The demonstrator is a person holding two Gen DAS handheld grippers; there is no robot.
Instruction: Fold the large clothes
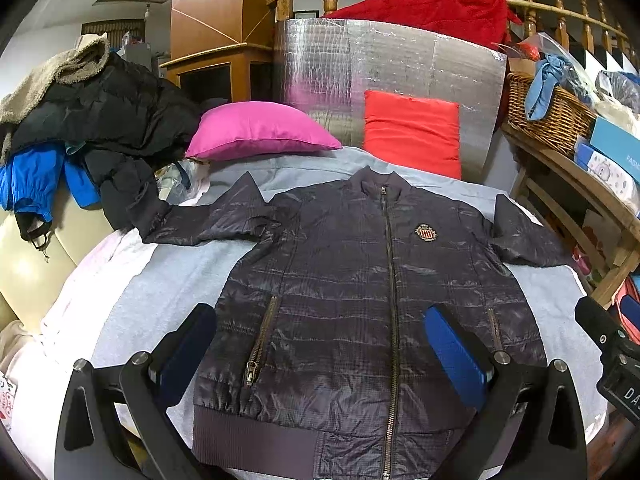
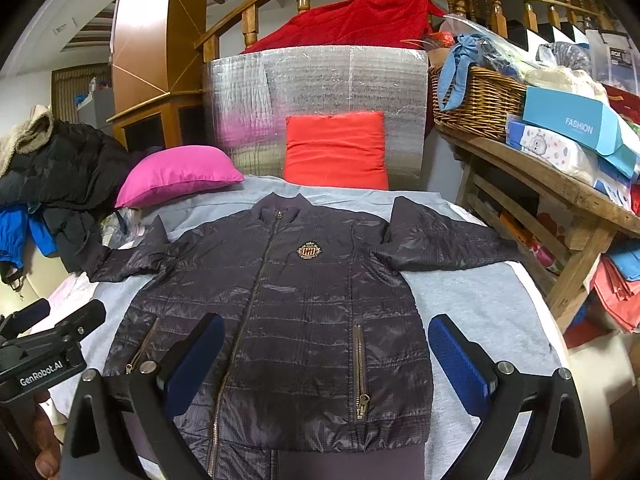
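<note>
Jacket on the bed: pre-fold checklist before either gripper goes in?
1. Jacket lies flat, front up: ok.
2. Zipper closed up to the collar: ok.
3. Both sleeves spread out to the sides, not tucked under the body: ok.
4. Left gripper jaws open, holding nothing: ok.
5. Right gripper jaws open, holding nothing: ok.
6. Room to fold: pink pillow and red cushion sit beyond the collar, apart from it; the left sleeve's cuff reaches the black clothes pile, overlap cannot tell.
</note>
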